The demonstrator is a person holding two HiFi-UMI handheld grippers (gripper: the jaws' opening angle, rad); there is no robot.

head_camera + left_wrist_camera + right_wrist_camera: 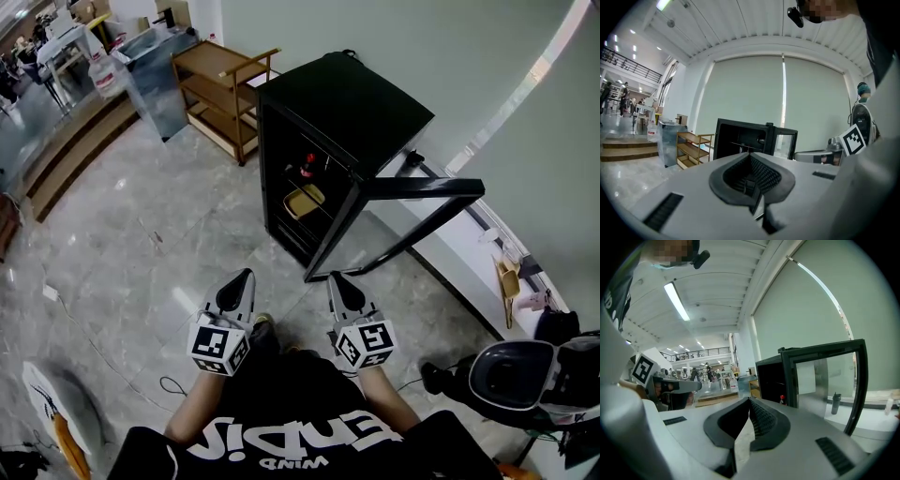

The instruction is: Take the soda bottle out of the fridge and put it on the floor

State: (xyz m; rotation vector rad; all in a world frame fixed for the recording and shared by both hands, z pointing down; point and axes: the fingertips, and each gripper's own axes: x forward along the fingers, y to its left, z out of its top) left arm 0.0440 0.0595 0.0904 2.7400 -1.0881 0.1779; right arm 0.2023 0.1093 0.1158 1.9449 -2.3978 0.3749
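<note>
Fridge (328,112): black, low, standing on grey marble floor (141,244) against pale wall, with glass door (422,187) swung wide open to right.

Inside, soda bottle (307,169) with red cap, upright on upper shelf, roughly mid-shelf and well apart from both claws. Same bottle (782,399) showing in right gripper view, just left of door frame. Yellowish tray-like item (305,200) on shelf below bottle.

Out front, left claw (246,275) held over floor, pointing toward open compartment. Jaws pressed together tip to tip, nothing between them, as seen on left claw (750,153) in its own view.

Right claw (335,277) alongside, near lower corner of open door. Jaws likewise closed tip to tip and empty, as seen on right claw (749,400) in its own view.

Claws side by side, apart from each other, neither touching fridge.

Wooden shelf unit (220,89) on floor beyond left side of fridge.
</note>
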